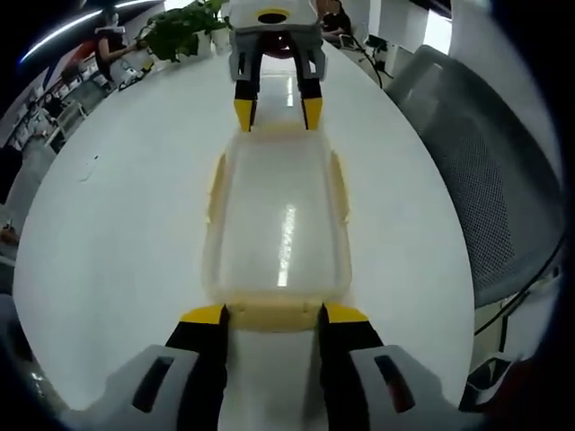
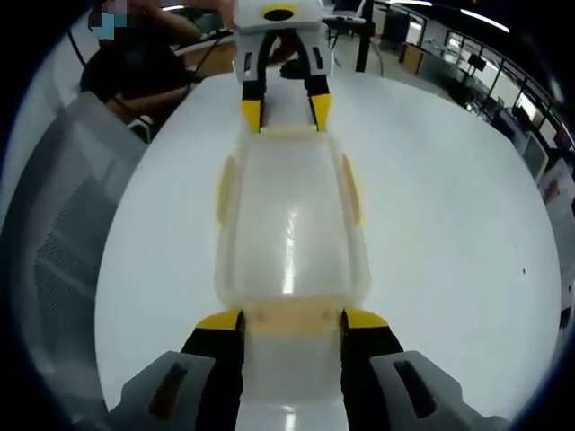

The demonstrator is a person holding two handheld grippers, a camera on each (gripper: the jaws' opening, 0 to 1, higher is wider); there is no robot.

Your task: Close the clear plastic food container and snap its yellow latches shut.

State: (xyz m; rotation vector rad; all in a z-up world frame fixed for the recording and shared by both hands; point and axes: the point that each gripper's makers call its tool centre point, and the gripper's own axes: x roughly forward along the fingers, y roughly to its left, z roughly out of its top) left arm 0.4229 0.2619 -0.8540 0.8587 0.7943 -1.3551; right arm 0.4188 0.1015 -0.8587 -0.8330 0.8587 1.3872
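A clear plastic food container (image 1: 278, 215) (image 2: 287, 224) lies lengthwise on the white table (image 1: 135, 206) with its lid on. Yellow side latches (image 1: 216, 184) (image 2: 350, 189) lie along its long sides. My left gripper (image 1: 275, 314) is open, its tips at either side of the yellow end latch (image 1: 274, 318) at the near end. At the opposite end my right gripper (image 2: 292, 321) is open too, straddling the other end latch (image 2: 292, 316). Each gripper faces the other across the box: the right gripper (image 1: 278, 112) in the left gripper view, the left gripper (image 2: 286, 114) in the right gripper view.
A grey mesh chair (image 1: 485, 180) (image 2: 63, 224) stands close against one side of the table. A green plant (image 1: 180, 31) sits at one end of the table. A person (image 2: 135, 63) sits beyond the other end. Office desks (image 2: 467, 54) fill the background.
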